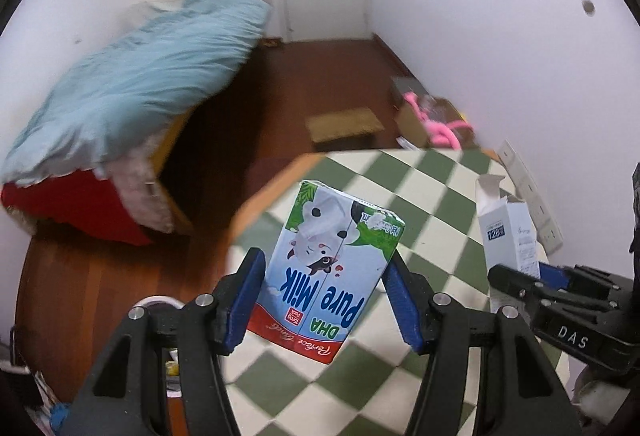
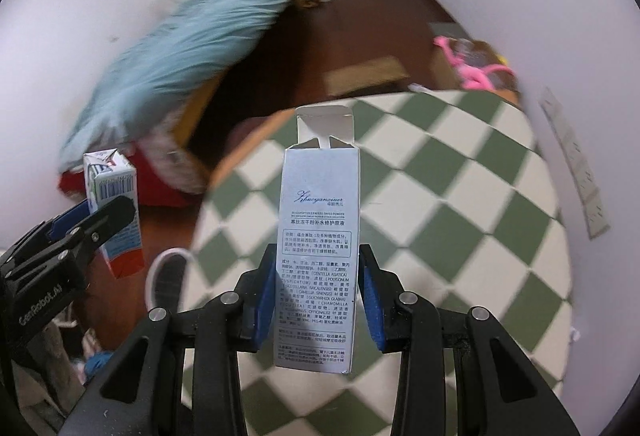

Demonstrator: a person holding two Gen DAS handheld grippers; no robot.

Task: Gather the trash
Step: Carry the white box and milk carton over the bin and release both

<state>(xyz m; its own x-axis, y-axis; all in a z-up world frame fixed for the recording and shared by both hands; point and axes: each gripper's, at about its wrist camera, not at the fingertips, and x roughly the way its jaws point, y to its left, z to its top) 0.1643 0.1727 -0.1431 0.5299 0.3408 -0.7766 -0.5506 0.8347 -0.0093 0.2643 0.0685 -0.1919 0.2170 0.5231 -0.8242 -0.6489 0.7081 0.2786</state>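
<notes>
Between the blue pads of the left gripper point(image 1: 326, 300) sits a DHA Pure Milk carton point(image 1: 332, 268), printed side facing the camera and upside down, its red base nearest the lens. The jaws are clamped on its two narrow sides, and the carton hangs clear above the green-and-cream checked tabletop point(image 1: 424, 192) rather than resting on it. In the right wrist view the same carton point(image 2: 114, 212) shows off to the left, held out past the table's orange edge and over the wooden floor.

The right gripper point(image 2: 318, 296) is closed on a slim white skincare box point(image 2: 320, 256), gripped low on its long sides, with the torn-open top flap standing up away from the camera. This box too is lifted off the table; from the left wrist it appears at the right point(image 1: 508, 232), with the right gripper's fingers on it.

Beyond the table lie a blue pillow point(image 1: 132, 92) on red bedding, a small brown mat point(image 1: 344, 124) on the floor, and a cardboard box with pink items point(image 1: 436, 116) by the wall.

Judging by this, both pieces of trash are picked up and the carry step is under way. No bin is clearly visible in either view; the white-rimmed object point(image 2: 168, 276) below the table edge might be one, though I cannot tell. The next move calls for finding the receptacle, bringing each item over it, and releasing one grip at a time.
</notes>
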